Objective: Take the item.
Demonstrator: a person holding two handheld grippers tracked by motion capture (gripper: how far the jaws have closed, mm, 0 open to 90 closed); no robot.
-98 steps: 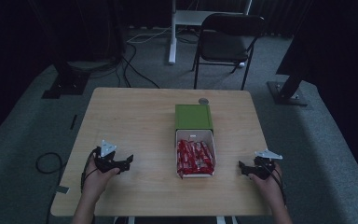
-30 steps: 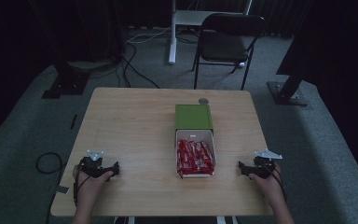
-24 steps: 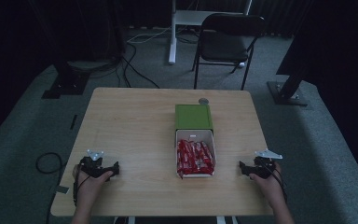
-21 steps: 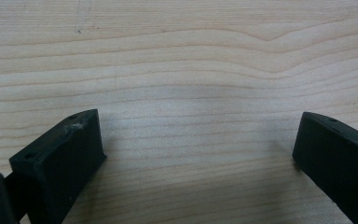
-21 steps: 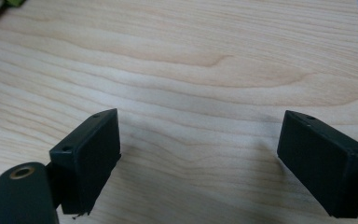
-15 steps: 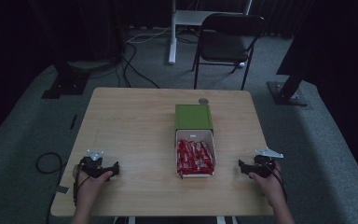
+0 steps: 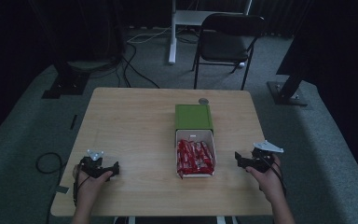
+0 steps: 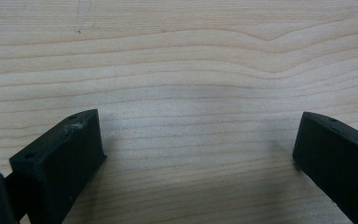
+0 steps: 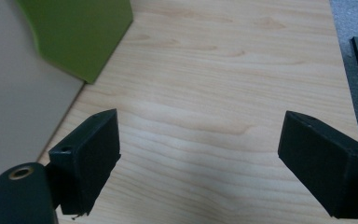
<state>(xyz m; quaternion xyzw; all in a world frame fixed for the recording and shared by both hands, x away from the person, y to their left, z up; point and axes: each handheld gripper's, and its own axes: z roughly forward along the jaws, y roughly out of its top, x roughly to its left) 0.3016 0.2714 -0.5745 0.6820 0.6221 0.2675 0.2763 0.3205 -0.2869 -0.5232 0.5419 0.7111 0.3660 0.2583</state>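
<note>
Left gripper (image 7: 115,169) is down at the near-left edge since the first frame, right gripper (image 7: 237,158) barely shifted; both idle, nothing picked yet.
White tray (image 7: 209,138) of red snack bars (image 7: 195,156) sits just right of centre, toward the table's (image 7: 135,116) near edge, pulled out of its green sleeve (image 7: 193,116), which points to the far edge. Right gripper sits just beside the tray's right wall, jaws wide apart, empty. Left gripper is well apart from it, jaws also spread over bare wood, empty. Judgement: pre-grasp stage; next move is probably the right gripper swinging over the tray rim and dropping onto one bar. Small round disc (image 7: 203,101) lies at the far edge behind the sleeve.
</note>
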